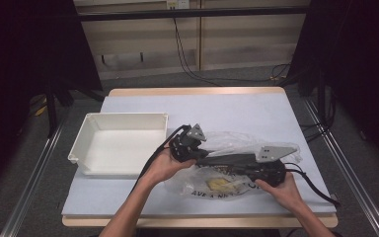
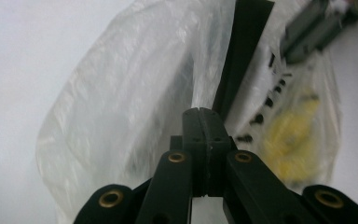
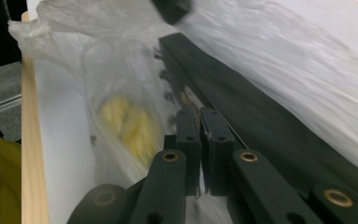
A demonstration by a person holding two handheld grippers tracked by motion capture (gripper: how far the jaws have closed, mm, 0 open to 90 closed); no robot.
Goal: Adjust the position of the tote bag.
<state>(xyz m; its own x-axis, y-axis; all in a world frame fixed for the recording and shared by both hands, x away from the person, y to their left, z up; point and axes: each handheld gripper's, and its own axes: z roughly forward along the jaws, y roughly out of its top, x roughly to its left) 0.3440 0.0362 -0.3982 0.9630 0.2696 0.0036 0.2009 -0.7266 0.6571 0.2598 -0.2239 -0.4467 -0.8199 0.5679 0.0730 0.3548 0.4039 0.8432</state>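
Plastic bag (image 1: pixel 237 170) w/ yellow item, left hand-held gripper (image 2: pixel 204 122) & right hand-held gripper (image 3: pixel 200 122) both pinching bag film

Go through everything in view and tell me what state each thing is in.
Plastic bag: crumpled, lying on the table, something yellow inside.
Black strip: lying across the bag.
White tray: upright, empty.
Left gripper: shut, at the bag.
Right gripper: shut, at the bag.

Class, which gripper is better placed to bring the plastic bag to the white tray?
Probably the left gripper: it sits at the plastic bag's end beside the white tray; the right gripper is farther away.
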